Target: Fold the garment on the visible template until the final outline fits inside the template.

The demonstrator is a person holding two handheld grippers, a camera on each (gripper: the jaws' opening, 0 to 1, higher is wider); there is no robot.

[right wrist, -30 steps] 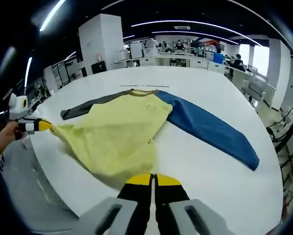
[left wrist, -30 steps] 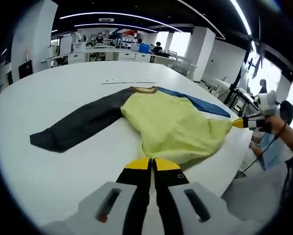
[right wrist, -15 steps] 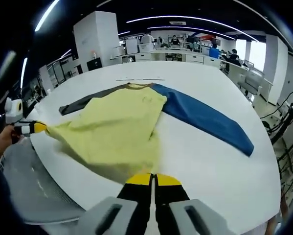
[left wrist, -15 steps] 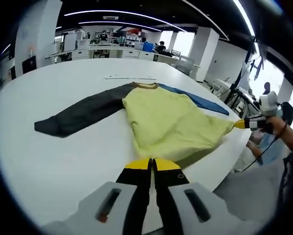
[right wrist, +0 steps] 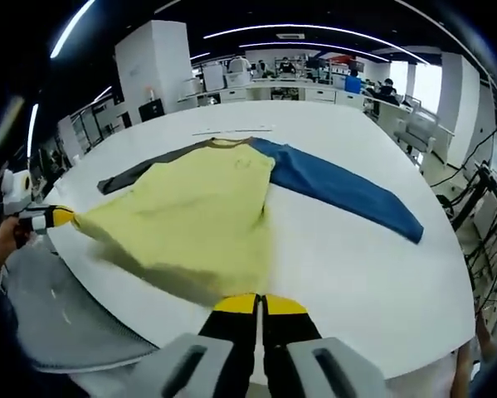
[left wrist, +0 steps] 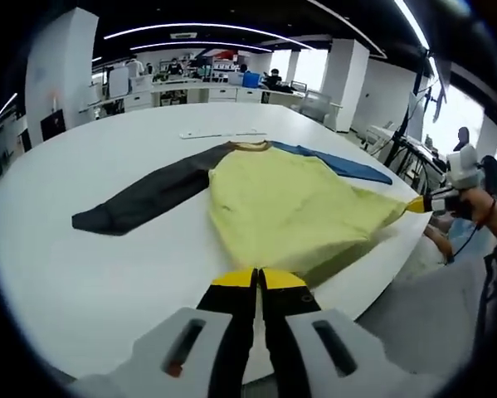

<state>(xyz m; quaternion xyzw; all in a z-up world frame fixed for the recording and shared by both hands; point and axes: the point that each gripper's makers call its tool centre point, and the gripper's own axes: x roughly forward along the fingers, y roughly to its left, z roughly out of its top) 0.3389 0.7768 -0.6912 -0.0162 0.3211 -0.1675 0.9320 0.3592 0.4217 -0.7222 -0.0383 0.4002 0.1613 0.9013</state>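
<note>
Garment (left wrist: 289,207) lies spread on white worktop (left wrist: 107,274), hem corners clenched by left gripper (left wrist: 258,280) and right gripper (right wrist: 259,303); hem has been drawn nearer the near edge and flattened. Folding not begun.

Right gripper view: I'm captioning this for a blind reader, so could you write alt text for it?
A yellow shirt with one blue sleeve and one dark sleeve lies spread on a white table. The right gripper, jaws shut, pinches its near hem, while the left gripper holds the other hem corner.
</note>
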